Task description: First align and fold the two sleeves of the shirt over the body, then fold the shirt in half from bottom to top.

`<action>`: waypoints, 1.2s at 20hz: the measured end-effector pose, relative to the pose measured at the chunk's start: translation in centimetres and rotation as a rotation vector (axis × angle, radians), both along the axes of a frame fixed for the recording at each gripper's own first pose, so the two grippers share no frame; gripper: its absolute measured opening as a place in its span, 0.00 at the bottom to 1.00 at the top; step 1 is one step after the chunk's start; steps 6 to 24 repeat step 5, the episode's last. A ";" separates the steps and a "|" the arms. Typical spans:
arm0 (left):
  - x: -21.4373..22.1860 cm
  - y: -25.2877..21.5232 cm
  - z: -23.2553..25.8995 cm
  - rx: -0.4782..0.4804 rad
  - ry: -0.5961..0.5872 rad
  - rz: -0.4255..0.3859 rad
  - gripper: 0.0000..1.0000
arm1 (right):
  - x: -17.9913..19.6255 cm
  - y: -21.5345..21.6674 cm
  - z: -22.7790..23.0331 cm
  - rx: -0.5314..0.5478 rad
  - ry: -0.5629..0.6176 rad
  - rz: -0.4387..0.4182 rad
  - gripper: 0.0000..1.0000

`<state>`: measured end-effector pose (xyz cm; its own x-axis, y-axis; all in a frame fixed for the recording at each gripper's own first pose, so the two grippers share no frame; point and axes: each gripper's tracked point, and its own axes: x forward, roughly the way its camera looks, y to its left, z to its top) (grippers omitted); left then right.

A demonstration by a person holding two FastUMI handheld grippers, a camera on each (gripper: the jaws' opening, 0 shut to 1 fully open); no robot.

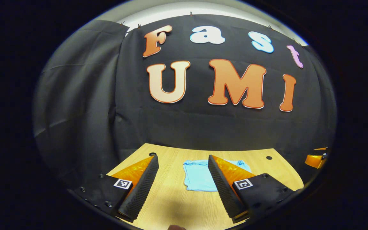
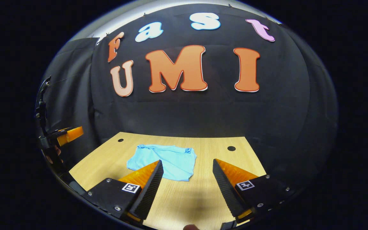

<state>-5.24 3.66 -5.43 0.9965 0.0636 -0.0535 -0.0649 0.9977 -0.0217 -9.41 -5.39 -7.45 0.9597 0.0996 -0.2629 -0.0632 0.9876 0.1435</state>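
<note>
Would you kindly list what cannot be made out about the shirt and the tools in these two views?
- Shirt, left gripper view: its right part is hidden behind the left tool, which has an open gap.
- Shirt, right gripper view: its near left corner is covered by the right tool; sleeves are too small to tell apart.
- Left tool, right gripper view: cut off by the edge.

Parts of the shirt and table sat out of sight

In the left gripper view, a finger covered the right part of the shirt, and the other gripper was cut off at the edge. In the right gripper view, a finger hid the shirt's near corner; the table ran off below.
</note>
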 end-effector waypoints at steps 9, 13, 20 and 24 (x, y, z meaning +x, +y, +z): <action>-5.7 -1.0 0.5 0.081 -0.068 0.046 1.00 | -3.0 0.2 1.8 -0.037 -0.117 0.019 0.95; -5.7 -1.0 0.5 0.081 -0.068 0.046 1.00 | -3.0 0.2 1.8 -0.037 -0.117 0.019 0.95; -5.7 -1.0 0.5 0.081 -0.068 0.046 1.00 | -3.0 0.2 1.8 -0.037 -0.117 0.019 0.95; -5.7 -1.0 0.5 0.081 -0.068 0.046 1.00 | -3.0 0.2 1.8 -0.037 -0.117 0.019 0.95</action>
